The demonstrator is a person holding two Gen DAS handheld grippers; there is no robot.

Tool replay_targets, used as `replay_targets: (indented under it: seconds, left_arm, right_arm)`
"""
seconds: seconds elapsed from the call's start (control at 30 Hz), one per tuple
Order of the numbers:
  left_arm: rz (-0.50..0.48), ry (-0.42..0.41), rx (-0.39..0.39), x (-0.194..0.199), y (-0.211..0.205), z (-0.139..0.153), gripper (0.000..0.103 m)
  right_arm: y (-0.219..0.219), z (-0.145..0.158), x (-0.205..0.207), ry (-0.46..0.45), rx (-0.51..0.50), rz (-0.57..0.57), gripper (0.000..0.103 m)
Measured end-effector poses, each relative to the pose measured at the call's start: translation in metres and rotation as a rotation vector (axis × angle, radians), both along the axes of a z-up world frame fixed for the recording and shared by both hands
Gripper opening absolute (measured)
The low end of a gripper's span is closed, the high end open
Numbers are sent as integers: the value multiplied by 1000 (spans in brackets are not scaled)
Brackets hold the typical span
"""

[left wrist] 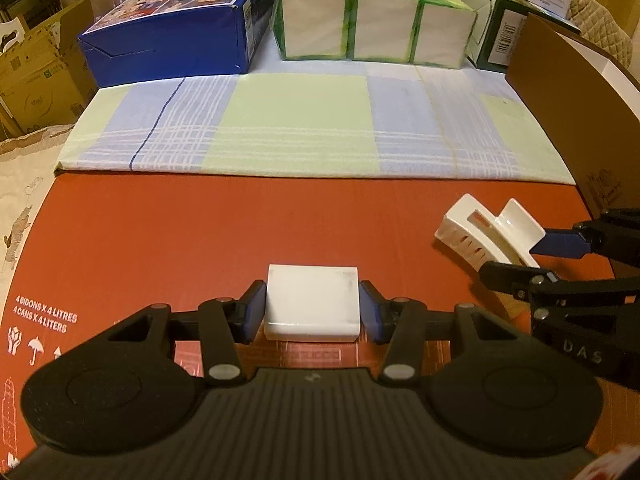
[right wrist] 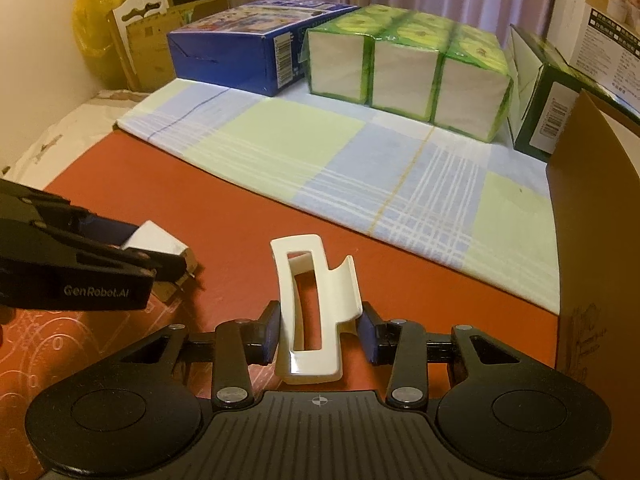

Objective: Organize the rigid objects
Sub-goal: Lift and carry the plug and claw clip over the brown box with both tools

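Note:
My left gripper (left wrist: 312,312) is shut on a white rectangular block (left wrist: 313,304), with a blue pad pressed on each side, low over the red cardboard surface (left wrist: 200,240). My right gripper (right wrist: 318,330) is shut on a white hair claw clip (right wrist: 310,308) that stands up between the pads. In the left wrist view the clip (left wrist: 480,232) and the right gripper (left wrist: 532,256) are at the right. In the right wrist view the left gripper (right wrist: 160,248) and its white block (right wrist: 160,244) are at the left.
A checked green and blue cloth (left wrist: 304,128) lies beyond the red surface. At its far edge stand a blue box (left wrist: 180,28), a green tissue pack (left wrist: 372,16) and a dark green box (left wrist: 500,28). A brown cardboard wall (left wrist: 572,92) rises at the right.

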State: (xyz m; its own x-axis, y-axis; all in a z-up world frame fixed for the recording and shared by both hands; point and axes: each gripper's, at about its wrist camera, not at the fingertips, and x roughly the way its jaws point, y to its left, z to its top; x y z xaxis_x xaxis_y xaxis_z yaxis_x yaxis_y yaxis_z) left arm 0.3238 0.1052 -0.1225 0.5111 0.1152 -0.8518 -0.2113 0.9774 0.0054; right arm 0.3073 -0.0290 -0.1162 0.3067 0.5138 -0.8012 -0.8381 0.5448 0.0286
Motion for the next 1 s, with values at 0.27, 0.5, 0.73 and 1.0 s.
replay_targets:
  seconds: [0.27,0.5,0.73,1.0]
  left_arm:
    - [-20,-30,-15,-18,-12,26,45]
    - [-81,-92,-27,-19,-40,67,45]
    - [-191,-170,-50,-7,-90,104,45]
    - [-335,-227,-76,26,-165,122,45]
  right_arm:
    - [-19,16,-11,32,36,-9,37]
    - [-50,51,-17,38,108,-49,37]
    - [-96,89,-12,17,179,-125,37]
    - [-168,118,21,-17,230,-292,37]
